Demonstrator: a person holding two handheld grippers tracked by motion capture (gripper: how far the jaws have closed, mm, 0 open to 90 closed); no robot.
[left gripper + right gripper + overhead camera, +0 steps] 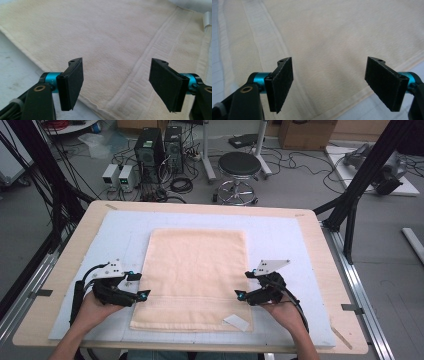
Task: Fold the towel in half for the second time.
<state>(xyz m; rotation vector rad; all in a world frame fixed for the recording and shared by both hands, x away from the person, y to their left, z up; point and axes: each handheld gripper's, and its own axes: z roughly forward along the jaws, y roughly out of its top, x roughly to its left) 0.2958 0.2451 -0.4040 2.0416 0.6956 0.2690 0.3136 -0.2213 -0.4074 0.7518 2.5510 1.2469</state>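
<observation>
Towel (192, 277), cream, lies flat at the centre of the pale mat (280, 227), its white tag (236, 322) at 5 o'clock. My left gripper (137, 285) hovers over its 8 o'clock edge, my right gripper (244, 285) over its 4 o'clock edge; both have jaws spread wide, grasping nothing, cloth visible between them.

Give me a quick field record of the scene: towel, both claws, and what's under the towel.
towel: cream towel, spread flat, a woven band near its near edge
label: white tag at the near right corner
mat: pale blue mat under the towel
table: wooden table
left claw: open at the towel's left edge, nothing held
right claw: open at the towel's right edge, nothing held
</observation>
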